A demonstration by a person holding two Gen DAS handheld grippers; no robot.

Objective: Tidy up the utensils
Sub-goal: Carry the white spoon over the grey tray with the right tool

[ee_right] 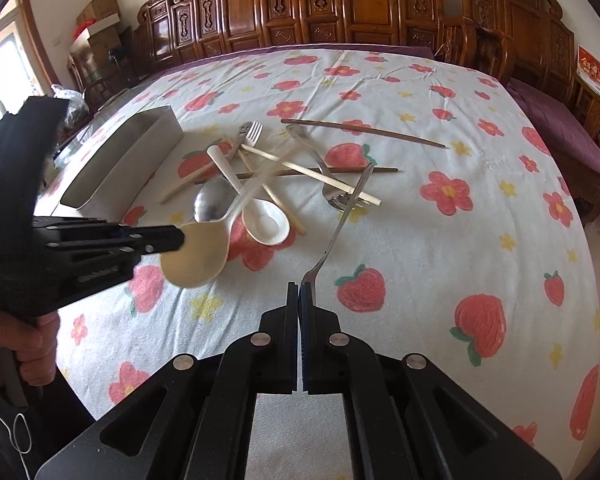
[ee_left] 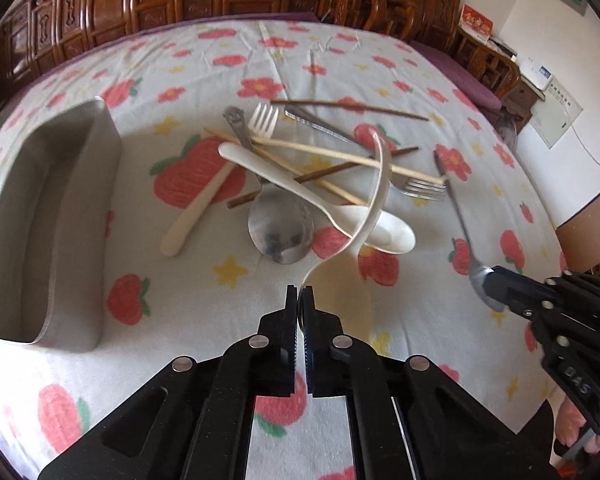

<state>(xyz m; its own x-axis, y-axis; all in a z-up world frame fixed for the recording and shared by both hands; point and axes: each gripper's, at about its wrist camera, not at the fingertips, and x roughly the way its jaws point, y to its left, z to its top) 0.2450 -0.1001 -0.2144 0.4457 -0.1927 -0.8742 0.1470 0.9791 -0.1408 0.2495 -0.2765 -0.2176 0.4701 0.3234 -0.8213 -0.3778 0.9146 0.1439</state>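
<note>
My left gripper (ee_left: 300, 294) is shut on the bowl of a cream plastic spoon (ee_left: 374, 196), held above the cloth; it also shows in the right wrist view (ee_right: 204, 252). My right gripper (ee_right: 299, 290) is shut on the bowl of a thin metal spoon (ee_right: 340, 220), handle pointing away; the spoon shows at the right of the left wrist view (ee_left: 458, 216). A pile of utensils (ee_left: 300, 172) lies mid-table: a white spoon (ee_right: 266, 222), a metal spoon (ee_left: 280, 228), forks and chopsticks. A steel tray (ee_left: 48, 220) sits at the left, with nothing visible in it.
The table carries a white cloth with strawberries and flowers (ee_right: 480, 280). One dark chopstick (ee_right: 360, 130) lies apart behind the pile. Carved wooden chairs (ee_right: 340, 8) line the far edge. A hand (ee_right: 24, 344) holds the left gripper.
</note>
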